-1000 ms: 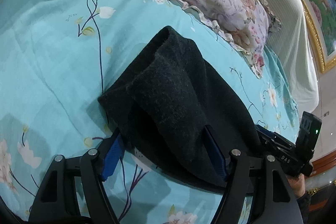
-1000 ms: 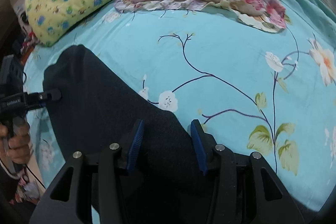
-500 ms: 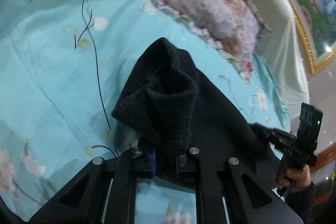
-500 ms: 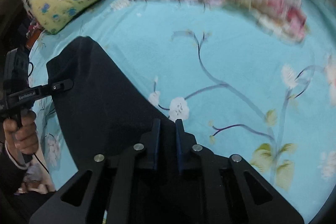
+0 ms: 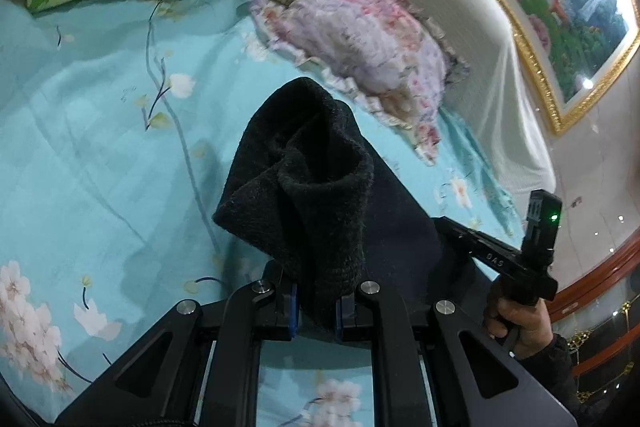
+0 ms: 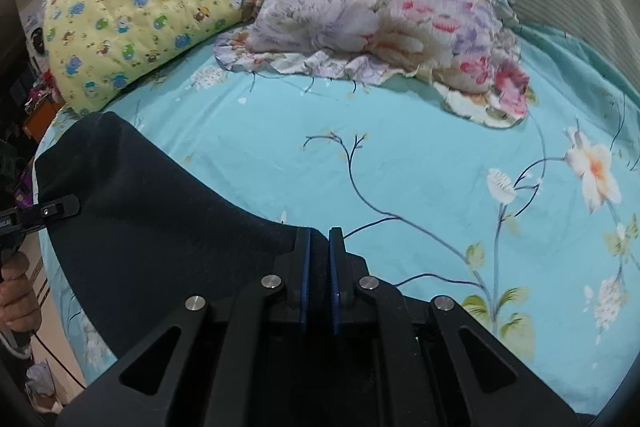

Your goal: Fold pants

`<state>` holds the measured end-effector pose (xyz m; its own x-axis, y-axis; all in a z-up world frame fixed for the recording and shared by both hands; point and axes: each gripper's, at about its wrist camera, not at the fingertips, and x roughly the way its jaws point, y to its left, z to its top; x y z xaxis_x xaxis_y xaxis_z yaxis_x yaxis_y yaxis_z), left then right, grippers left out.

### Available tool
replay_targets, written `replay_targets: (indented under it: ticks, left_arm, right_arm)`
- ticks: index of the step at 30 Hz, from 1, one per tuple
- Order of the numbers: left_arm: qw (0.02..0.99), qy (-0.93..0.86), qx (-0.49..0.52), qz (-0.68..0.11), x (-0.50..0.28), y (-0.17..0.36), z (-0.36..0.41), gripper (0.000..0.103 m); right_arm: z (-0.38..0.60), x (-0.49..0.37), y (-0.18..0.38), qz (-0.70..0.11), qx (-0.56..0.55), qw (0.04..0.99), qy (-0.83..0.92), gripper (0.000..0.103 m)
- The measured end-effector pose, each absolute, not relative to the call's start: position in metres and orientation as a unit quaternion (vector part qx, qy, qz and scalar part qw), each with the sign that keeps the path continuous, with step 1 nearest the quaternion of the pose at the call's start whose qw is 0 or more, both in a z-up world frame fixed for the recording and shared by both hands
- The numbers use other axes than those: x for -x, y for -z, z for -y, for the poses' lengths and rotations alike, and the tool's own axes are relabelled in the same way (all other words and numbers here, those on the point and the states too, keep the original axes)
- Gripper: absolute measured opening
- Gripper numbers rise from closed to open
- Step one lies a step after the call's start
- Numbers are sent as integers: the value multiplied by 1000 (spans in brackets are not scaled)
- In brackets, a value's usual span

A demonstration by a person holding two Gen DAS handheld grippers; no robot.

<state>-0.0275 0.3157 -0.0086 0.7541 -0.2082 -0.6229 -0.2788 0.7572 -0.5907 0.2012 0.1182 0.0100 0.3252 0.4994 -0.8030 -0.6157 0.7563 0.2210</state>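
Observation:
Black pants (image 5: 304,187) hang lifted above the turquoise floral bed sheet (image 5: 88,155). My left gripper (image 5: 316,301) is shut on a bunched end of the pants, which stands up in a fold ahead of the fingers. My right gripper (image 6: 319,255) is shut on another edge of the pants (image 6: 152,239), which stretch to the left toward the other gripper. The right gripper also shows in the left wrist view (image 5: 460,233), and the left gripper shows at the left edge of the right wrist view (image 6: 60,209).
A yellow patterned pillow (image 6: 136,19) and a pink floral pillow (image 6: 384,11) lie at the head of the bed. A padded headboard (image 5: 448,3) and a framed picture (image 5: 560,3) are behind them. The bed's left edge (image 6: 60,287) drops off beside the pants.
Both grippers closed from open onto the pants. They then lifted the cloth off the sheet, and the left end bunched up into a raised fold.

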Motion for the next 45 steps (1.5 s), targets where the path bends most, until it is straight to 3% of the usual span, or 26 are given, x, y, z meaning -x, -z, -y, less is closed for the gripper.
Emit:
replay_targets:
  ticks: [5,7,9,11,15,18,20,23,34,39,45]
  left_arm:
    - [856,-41,345,-383,18,34,-318,14]
    - [848,-50,351,-394,19,39,-321,22]
    - [847,-62,354,-391,25,37,-325,32]
    - [853,-83,341,-387,31,30,-327,39]
    - [863,-102,317,-380,40,12,-323,42]
    - [878,-121,288,-362,44,-10,-314,43]
    - [888,-122,277,-346,48,-25,-308,44]
    - [899,-112,261,-333,48,-44,-295,54]
    - [903,-21,227,-364,2,-54,-214,54]
    - [897,29,213,-387,-22,-48,-170,56]
    - [893,83,160,-412,-50,-45,-109,60]
  right_arm:
    - [-125,-199,6,-477,61,812,-330,9]
    - [-124,-203,14,-492,39,805,-330,11]
    - [-117,-208,19,-505,5,798,-328,22]
    - [-107,-208,16,-506,-11,806,-308,32]
    - [-80,-200,-1,-490,-50,819,-293,35]
    - [-55,-187,-12,-482,-74,828,-279,44]
    - [-40,-178,-15,-480,-86,830,-272,44]
    - [-16,-161,-17,-481,-104,831,-259,44]
    - [72,-106,-21,-476,-159,846,-181,45]
    - [110,-87,-22,-466,-185,853,-146,52]
    - [146,-65,-24,-462,-202,856,-113,52]
